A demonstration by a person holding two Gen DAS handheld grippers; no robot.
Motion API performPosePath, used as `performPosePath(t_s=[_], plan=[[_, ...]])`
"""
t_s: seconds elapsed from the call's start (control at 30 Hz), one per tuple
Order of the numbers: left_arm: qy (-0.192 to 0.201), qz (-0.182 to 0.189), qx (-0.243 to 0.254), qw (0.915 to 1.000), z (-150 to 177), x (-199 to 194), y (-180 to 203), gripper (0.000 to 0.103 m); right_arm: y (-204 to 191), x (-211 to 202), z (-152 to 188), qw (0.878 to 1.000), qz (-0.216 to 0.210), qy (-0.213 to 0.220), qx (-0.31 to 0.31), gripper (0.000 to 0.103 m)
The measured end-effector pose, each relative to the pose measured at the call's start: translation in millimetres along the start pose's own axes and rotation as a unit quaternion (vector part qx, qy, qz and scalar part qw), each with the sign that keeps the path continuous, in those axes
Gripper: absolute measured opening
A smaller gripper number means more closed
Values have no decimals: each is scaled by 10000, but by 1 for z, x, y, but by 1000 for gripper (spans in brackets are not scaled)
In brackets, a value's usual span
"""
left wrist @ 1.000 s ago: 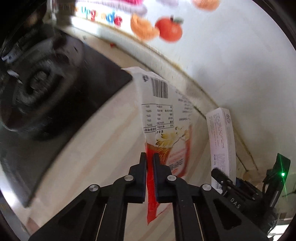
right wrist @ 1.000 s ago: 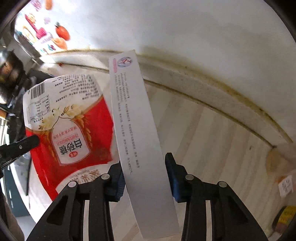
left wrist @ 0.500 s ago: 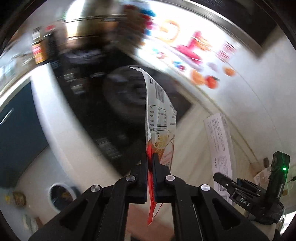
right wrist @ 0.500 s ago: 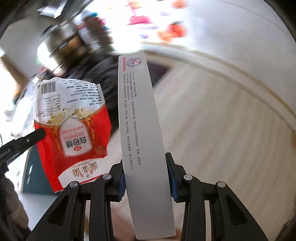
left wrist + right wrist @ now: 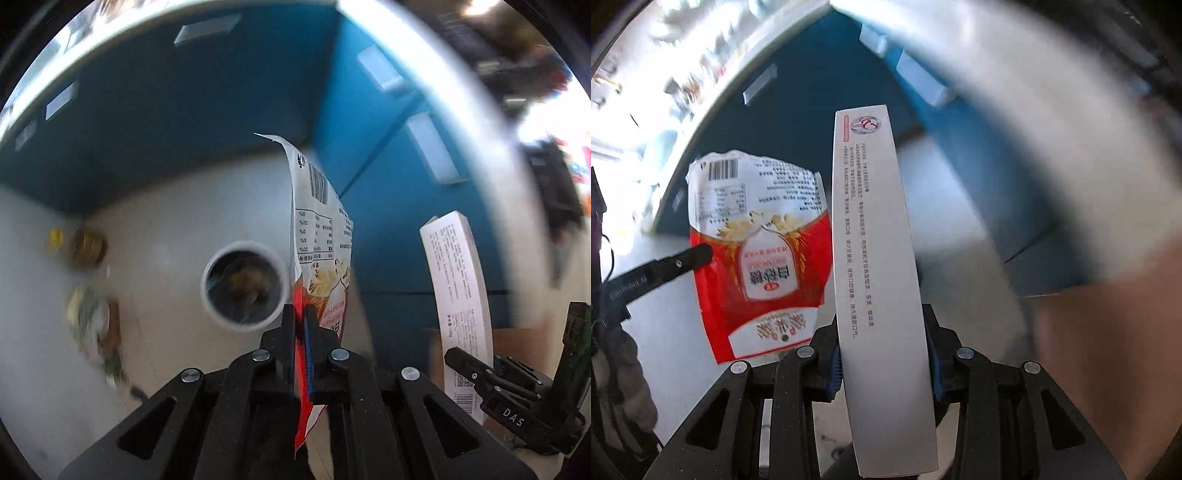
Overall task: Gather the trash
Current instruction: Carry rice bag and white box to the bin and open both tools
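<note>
My left gripper [image 5: 303, 317] is shut on a red and white plastic bag [image 5: 320, 236], pinched edge-on and hanging above the floor. The same bag [image 5: 757, 251] shows its printed face in the right wrist view, with a left finger [image 5: 665, 266] against it. My right gripper [image 5: 882, 339] is shut on a long white carton [image 5: 873, 258] that stands up between its blue pads. That carton [image 5: 456, 291] and the right gripper [image 5: 491, 384] also appear at the right of the left wrist view. A round white-rimmed bin [image 5: 244, 287] with trash inside sits on the floor below, left of the bag.
Blue cabinet fronts [image 5: 207, 122] rise behind the bin. Loose scraps [image 5: 90, 310] and a brown and yellow object [image 5: 86, 245] lie on the pale floor [image 5: 166, 236] at the left. A blurred white counter edge [image 5: 1034, 110] sweeps across the right wrist view.
Both grippers have swung away from the wooden counter and stove and now hang over the floor by the cabinets. The bin has come up close beneath the bag. Both grips are unchanged.
</note>
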State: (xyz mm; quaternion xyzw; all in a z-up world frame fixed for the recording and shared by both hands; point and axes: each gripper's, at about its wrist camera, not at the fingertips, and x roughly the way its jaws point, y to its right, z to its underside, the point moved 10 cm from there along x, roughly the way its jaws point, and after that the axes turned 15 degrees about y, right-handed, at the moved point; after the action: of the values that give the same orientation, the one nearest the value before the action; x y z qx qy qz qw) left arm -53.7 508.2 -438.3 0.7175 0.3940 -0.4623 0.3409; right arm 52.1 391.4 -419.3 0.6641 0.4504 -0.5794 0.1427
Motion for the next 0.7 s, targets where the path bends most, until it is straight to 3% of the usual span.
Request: performPosePath(t_s=[0.17, 0.33, 0.43, 0.53, 0.7], plan=[[-745, -286, -475, 9957, 54, 129, -87, 2, -20, 153, 56, 9963, -45, -840, 199, 38], [-1332, -339, -820, 9871, 99, 257, -139, 2, -20, 283, 108, 9878, -55, -1522, 334, 37], [-1682, -305, -1018, 9800, 125, 312, -165, 2, -12, 362, 138, 9802, 66, -1936, 411, 37], [-1913, -297, -1026, 9757, 141, 353, -179, 6, -5, 421, 167, 9724, 198, -2285, 425, 37], [-2025, -362, -1161, 9717, 149, 373, -186, 10, -6, 475, 186, 9628, 318, -2665, 324, 40]])
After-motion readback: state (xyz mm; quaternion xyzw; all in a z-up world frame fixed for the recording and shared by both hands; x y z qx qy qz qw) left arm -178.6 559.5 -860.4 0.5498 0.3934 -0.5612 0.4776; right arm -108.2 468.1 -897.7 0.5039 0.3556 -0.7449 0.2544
